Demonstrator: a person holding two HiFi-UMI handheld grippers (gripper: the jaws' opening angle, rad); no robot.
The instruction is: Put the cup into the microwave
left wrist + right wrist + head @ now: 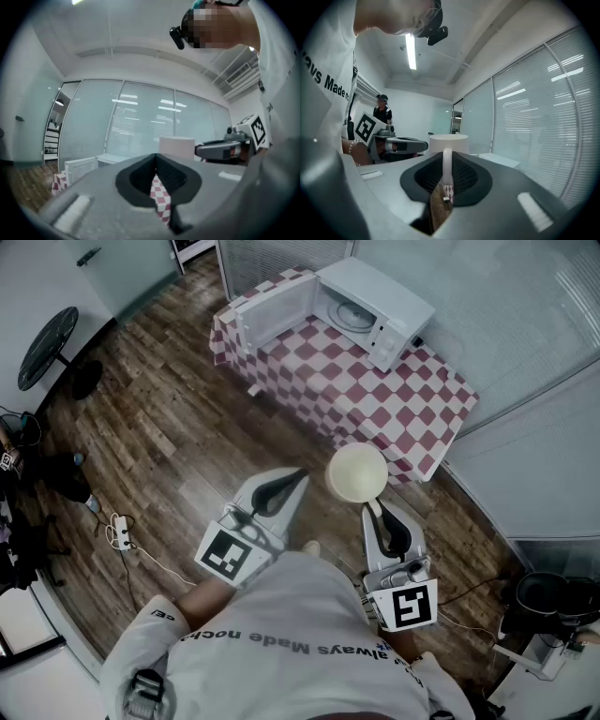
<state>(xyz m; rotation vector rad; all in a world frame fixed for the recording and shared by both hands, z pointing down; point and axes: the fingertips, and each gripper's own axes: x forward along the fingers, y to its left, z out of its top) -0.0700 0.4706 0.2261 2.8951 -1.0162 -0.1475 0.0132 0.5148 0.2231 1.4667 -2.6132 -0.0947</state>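
We look first at the right gripper [446,157]: its jaws are clamped on the thin white handle of the cup [448,141], which stands upright just beyond the tips. In the head view we find the same cup [356,472] in the air in front of the person, above the wooden floor [178,442] and just short of the near edge of the tabletop [375,399] with its red and white checked cloth. The right gripper [368,504] reaches up to it from below.

The left gripper [155,157] has its jaws together at the tips, with nothing between them. We see only a narrow wedge of checked cloth through the gap lower down. It hovers just beside the cup, apart from it.

The microwave [370,306] stands at the far end of the tabletop with its door [272,320] swung wide open.

On the person's white shirt [300,643] we can read "always Made"; the rest is unclear. Each gripper's cube carries a black square marker [228,554].
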